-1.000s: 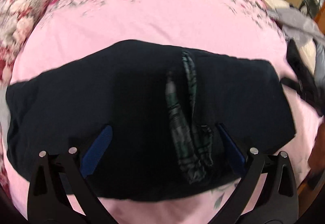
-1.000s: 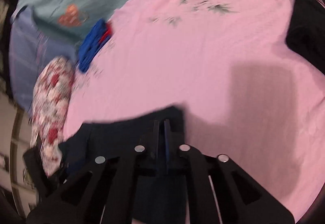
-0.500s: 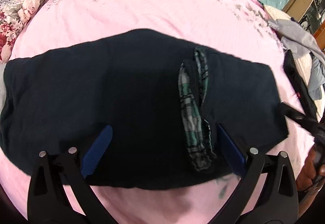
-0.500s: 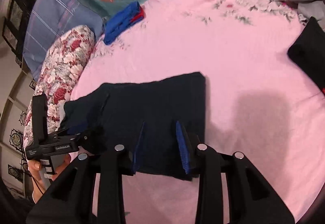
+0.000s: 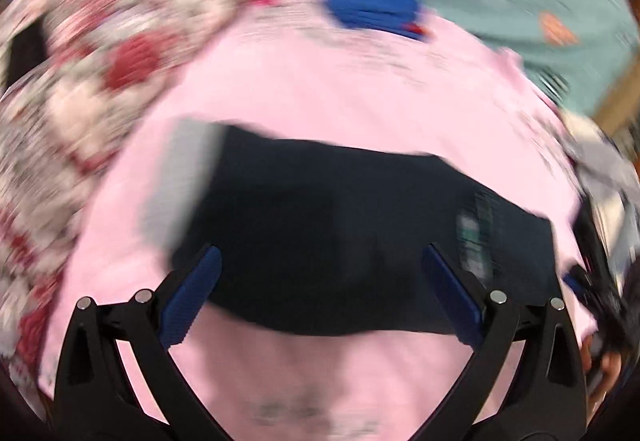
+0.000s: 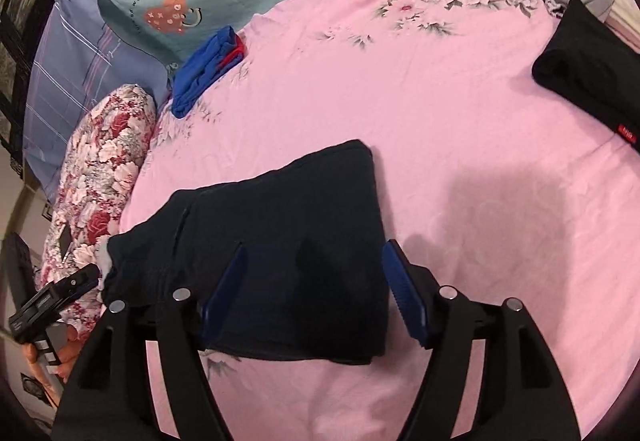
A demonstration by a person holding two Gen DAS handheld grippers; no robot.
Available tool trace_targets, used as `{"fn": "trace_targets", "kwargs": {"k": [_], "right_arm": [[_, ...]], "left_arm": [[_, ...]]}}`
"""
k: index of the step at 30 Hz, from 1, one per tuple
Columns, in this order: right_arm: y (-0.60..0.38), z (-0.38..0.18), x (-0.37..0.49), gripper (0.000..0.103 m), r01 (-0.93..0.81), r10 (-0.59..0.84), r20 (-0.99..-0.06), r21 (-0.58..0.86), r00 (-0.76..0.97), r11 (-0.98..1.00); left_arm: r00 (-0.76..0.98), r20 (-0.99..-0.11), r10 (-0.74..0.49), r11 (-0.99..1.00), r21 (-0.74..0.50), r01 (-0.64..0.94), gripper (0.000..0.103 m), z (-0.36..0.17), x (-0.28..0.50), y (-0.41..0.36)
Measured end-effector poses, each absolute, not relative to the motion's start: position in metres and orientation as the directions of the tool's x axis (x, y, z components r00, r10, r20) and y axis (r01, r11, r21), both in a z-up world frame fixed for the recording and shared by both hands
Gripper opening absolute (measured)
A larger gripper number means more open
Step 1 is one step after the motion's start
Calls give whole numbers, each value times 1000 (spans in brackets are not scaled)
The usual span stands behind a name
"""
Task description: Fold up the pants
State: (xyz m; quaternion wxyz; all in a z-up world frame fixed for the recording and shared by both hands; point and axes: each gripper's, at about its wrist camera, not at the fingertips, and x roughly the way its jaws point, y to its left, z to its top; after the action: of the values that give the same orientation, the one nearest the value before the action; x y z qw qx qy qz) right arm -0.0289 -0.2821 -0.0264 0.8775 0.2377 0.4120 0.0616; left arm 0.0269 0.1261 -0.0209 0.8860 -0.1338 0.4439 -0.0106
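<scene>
Pants (image 6: 288,241) lie folded into a dark rectangle on the pink bedsheet (image 6: 460,89), at the six o'clock side of the bed. Left gripper (image 5: 318,283) and right gripper (image 6: 312,289) both hover above the cloth with jaws spread, pinching nothing. Judged state: at least one fold is laid; the bundle looks wide, so a further fold likely remains. Left view is motion-blurred. Blue garment (image 6: 208,69) lies at eleven o'clock.

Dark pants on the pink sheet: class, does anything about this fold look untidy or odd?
Mostly tidy, but the dark pants show a pale grey lining poking out at the left end, and a green plaid strip lies exposed on top.
</scene>
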Motion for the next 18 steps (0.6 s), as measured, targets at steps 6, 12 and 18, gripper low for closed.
{"fn": "trace_targets", "kwargs": {"k": [6, 12, 18], "right_arm": [[-268, -20, -22, 80, 57, 282, -689, 425, 668, 903], [-262, -26, -11, 80, 53, 293, -700, 427, 651, 903], [-262, -36, 4, 80, 80, 280, -726, 419, 628, 905]], "left_arm": [[595, -803, -26, 921, -251, -297, 101, -40, 26, 192], [557, -828, -63, 922, -262, -284, 93, -71, 58, 197], [565, -825, 2, 968, -140, -209, 69, -74, 81, 177]]}}
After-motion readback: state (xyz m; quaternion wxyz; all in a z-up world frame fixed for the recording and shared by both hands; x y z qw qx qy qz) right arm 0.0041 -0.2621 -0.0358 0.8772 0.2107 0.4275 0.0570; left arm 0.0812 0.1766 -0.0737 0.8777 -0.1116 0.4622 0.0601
